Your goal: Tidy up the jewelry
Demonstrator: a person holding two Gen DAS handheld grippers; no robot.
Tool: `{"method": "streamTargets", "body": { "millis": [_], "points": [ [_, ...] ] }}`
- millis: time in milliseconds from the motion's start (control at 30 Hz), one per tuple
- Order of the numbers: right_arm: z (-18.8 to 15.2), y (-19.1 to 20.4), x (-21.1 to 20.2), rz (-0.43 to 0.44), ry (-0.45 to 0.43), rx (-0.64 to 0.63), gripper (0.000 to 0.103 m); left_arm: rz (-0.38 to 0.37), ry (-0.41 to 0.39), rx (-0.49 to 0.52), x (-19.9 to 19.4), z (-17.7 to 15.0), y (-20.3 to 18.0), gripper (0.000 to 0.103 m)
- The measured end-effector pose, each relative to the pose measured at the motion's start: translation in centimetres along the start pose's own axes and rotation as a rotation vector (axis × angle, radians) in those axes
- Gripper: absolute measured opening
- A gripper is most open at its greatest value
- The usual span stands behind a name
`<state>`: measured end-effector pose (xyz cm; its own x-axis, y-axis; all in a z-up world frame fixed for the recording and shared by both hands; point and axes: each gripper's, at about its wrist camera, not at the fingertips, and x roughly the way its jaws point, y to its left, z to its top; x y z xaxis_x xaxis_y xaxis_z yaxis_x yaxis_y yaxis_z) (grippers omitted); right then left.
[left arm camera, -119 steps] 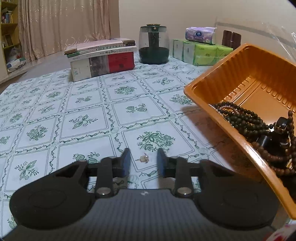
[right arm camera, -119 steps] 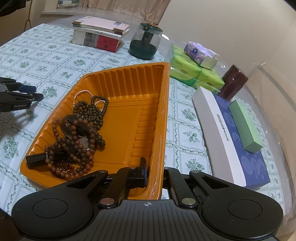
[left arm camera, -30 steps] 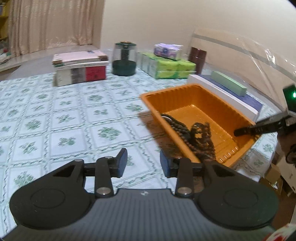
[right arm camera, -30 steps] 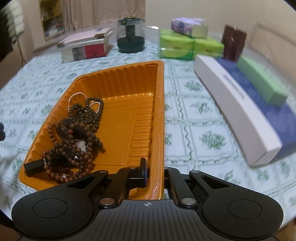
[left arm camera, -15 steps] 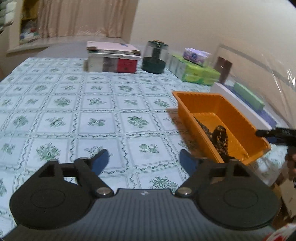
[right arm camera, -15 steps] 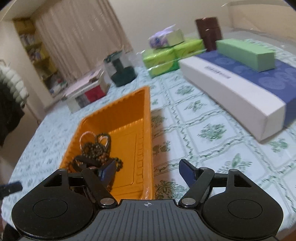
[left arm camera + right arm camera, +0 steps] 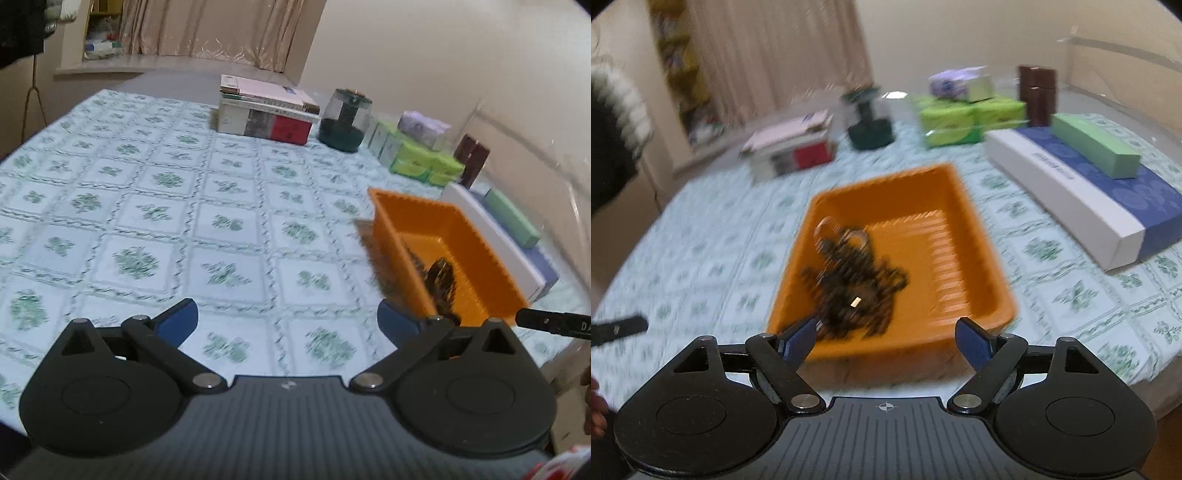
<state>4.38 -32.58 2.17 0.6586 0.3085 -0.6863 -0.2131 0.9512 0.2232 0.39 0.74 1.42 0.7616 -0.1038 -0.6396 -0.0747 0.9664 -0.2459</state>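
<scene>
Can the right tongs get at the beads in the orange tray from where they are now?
Probably yes. The right tongs are open and empty, hanging short of the orange tray's near rim. The beads lie uncovered inside, with only that low wall to clear.

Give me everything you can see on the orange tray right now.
The orange tray is a shallow rectangular dish that looks like thin moulded plastic, with ribbed walls and a stepped floor. It sits flat on the green-patterned tablecloth, near the table's front edge. A tangled heap of dark beaded strands lies in its left half; the right half is bare. Neither gripper touches it: the right gripper hangs in front of its near wall, jaws apart. Motion blur hides finer detail.
</scene>
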Motion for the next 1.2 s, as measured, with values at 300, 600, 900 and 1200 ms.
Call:
{"method": "streamTargets", "body": {
  "millis": [300,600,900,1200],
  "points": [
    [-3.0,5.6,1.2,0.026,0.087,-0.041,0.083,0.046,0.084,0.035,-1.2,-2.6,0.1,0.102],
    [-4.2,8.8,2.5,-0.008,0.115,-0.131,0.083,0.103,0.135,0.048,-2.1,-4.2,0.2,0.102],
    [-5.5,9.2,2.9,0.007,0.157,-0.108,0.083,0.127,0.144,0.073,-2.2,-4.8,-0.4,0.102],
    [-4.9,9.6,3.2,-0.001,0.144,-0.118,0.083,0.148,0.161,0.071,-1.7,-4.9,-0.1,0.102]
  ]
}}
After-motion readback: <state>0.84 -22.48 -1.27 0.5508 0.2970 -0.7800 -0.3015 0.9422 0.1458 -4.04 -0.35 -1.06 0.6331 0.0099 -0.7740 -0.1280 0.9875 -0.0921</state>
